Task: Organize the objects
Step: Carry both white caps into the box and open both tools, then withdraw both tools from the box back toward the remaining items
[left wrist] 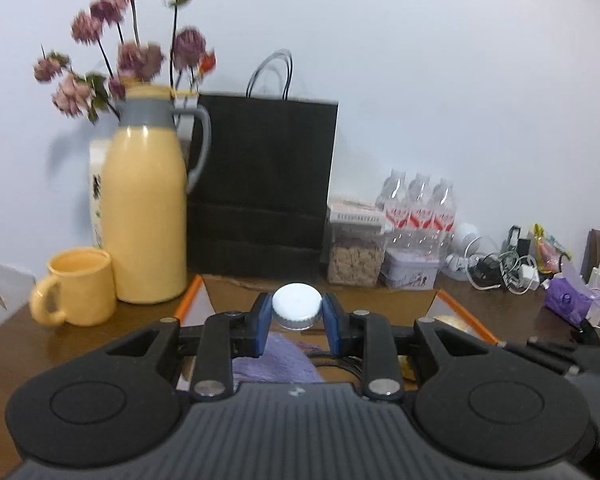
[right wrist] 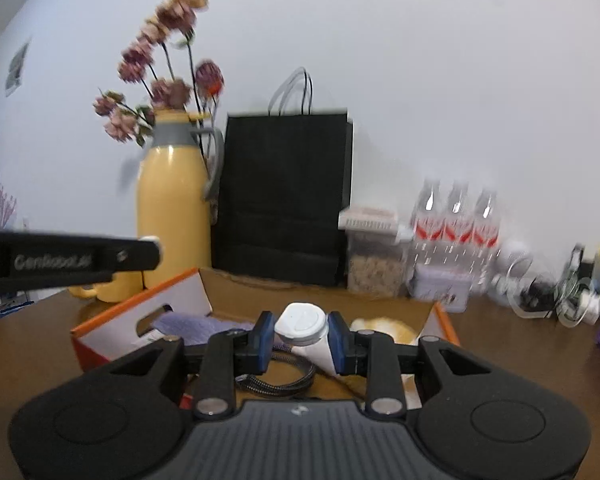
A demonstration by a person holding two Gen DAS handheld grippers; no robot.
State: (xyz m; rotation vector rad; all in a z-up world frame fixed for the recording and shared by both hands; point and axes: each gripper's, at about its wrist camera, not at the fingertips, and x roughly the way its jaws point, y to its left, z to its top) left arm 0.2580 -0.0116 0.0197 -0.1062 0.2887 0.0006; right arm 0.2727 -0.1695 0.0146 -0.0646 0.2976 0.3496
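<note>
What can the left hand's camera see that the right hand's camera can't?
Only the left wrist view shows the whole yellow mug and the left gripper pinching a white-capped bottle.

Only the right wrist view shows the right gripper pinching a white tube, the box's handle cutout, and the other gripper's arm from the side.

Both show the yellow jug, the flowers, the black bag, three water bottles and the orange-edged box.

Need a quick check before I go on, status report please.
Left gripper shut on white-capped jar. Right gripper shut on white tube. Both over open box. Nothing blocking.
</note>
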